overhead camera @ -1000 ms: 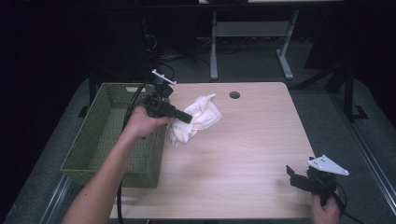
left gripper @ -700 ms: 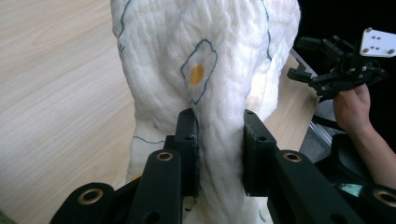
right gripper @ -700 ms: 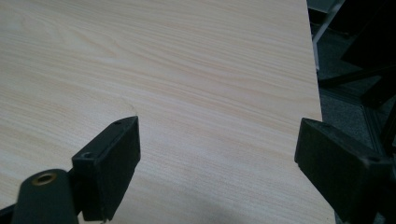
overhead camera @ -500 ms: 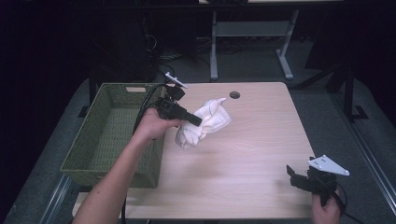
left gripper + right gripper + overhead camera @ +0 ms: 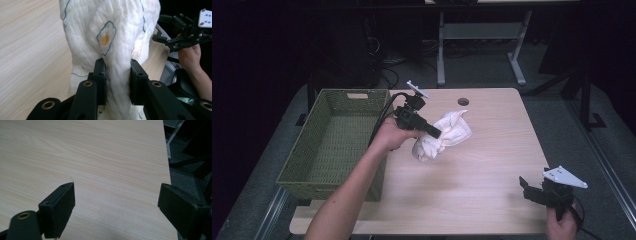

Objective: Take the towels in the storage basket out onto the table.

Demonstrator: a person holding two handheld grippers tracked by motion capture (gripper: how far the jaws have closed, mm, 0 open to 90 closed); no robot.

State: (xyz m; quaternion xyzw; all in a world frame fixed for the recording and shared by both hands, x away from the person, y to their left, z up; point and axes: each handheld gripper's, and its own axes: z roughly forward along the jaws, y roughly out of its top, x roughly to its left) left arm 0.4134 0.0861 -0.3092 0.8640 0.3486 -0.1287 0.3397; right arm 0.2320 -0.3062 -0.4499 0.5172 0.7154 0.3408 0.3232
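1. The cloth, soft, light and limp, hung just right of the basket, above the desk.
2. Left gripper fingers pinched a gathered fold; grip seemingly secure.
3. Right gripper fingers were spread, empty.

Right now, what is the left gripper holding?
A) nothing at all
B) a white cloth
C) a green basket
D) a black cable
B: in the left gripper view the left gripper has its two black jaws pinched on a fold of the white cloth, which bulges up beyond them.
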